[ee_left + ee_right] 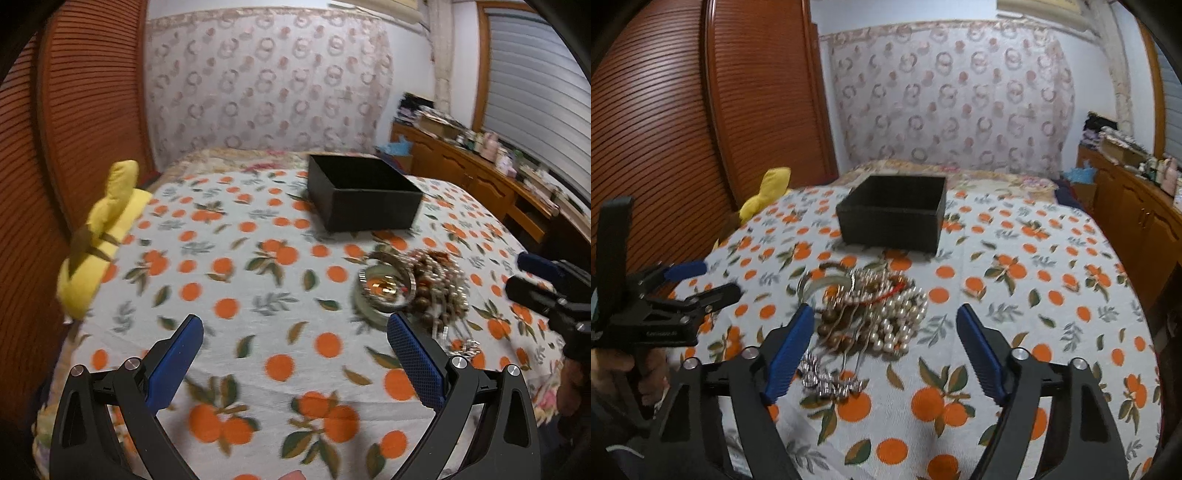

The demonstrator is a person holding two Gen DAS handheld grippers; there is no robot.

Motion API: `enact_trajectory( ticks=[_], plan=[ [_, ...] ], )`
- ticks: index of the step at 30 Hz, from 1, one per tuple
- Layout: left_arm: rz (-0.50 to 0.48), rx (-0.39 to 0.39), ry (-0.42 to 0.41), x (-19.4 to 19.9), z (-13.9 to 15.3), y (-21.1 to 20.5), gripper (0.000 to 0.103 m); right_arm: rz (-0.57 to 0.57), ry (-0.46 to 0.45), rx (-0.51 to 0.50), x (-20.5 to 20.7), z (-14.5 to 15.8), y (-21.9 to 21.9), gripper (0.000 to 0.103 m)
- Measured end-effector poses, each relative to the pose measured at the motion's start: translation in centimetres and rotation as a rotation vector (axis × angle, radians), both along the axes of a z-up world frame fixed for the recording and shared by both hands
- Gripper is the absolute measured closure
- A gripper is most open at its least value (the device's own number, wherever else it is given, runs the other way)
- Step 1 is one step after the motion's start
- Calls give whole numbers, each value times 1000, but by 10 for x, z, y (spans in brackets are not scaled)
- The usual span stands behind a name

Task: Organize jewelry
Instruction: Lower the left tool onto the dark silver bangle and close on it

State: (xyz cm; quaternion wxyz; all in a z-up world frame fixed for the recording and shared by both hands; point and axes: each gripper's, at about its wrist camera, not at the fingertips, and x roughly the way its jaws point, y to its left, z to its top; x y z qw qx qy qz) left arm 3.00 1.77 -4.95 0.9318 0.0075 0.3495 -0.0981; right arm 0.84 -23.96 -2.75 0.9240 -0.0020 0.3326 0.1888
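A heap of jewelry [871, 314] lies on the orange-print bedspread: pearl strands, brown beads, bangles and a silver chain. In the left wrist view the jewelry heap [417, 288] sits just beyond the right finger. An open black box [894, 218] stands farther back on the bed; the left wrist view has the black box [362, 195] at centre right. My right gripper [886, 317] hangs open above the heap's near side, nothing between its fingers. My left gripper [295, 325] is open over bare cloth, left of the heap. Each gripper appears in the other's view: the left gripper [701, 280] and the right gripper [517, 273].
A yellow plush toy [99, 236] lies at the bed's left edge against a slatted wooden wardrobe [683, 122]. A wooden dresser [480, 177] crowded with small items runs along the right wall. A patterned cloth [953, 96] hangs behind the bed. A hand [646, 373] holds the left gripper.
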Motion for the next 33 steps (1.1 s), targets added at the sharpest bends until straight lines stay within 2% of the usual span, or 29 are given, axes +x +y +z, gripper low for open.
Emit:
enact_trajectory(
  ticks=[6, 9, 11, 12, 16, 17, 19, 21, 23, 24, 28, 33],
  plan=[
    [-86, -39, 51, 16, -7, -19, 7, 10, 38, -12, 2, -13, -6, 31],
    [-108, -86, 97, 30, -11, -21, 20, 10, 45, -13, 3, -16, -8, 31],
    [-118, -108, 121, 39, -13, -24, 33, 17, 51, -13, 3, -17, -7, 31],
    [-122, -116, 131, 43, -13, -25, 35, 23, 55, -11, 3, -18, -6, 31],
    [-134, -164, 169, 58, -18, -28, 55, 52, 73, -4, 4, -21, 0, 38],
    [-138, -172, 179, 61, -19, -29, 63, 60, 78, -2, 3, -22, 1, 39],
    [-139, -173, 199, 66, -24, -32, 71, 71, 82, -5, 3, -23, 4, 39],
    [-144, -179, 213, 71, -27, -35, 72, 79, 86, -9, 3, -24, 7, 39],
    [-139, -193, 227, 74, -29, -34, 83, 89, 93, -7, 2, -25, 9, 39],
    [-141, -199, 228, 75, -29, -34, 85, 93, 97, -6, 2, -25, 10, 39],
    [-139, -200, 194, 72, -25, -32, 94, 110, 106, -9, 1, -27, 14, 39],
    [-131, -187, 166, 66, -19, -26, 95, 150, 116, -14, 0, -29, 21, 39]
  ],
)
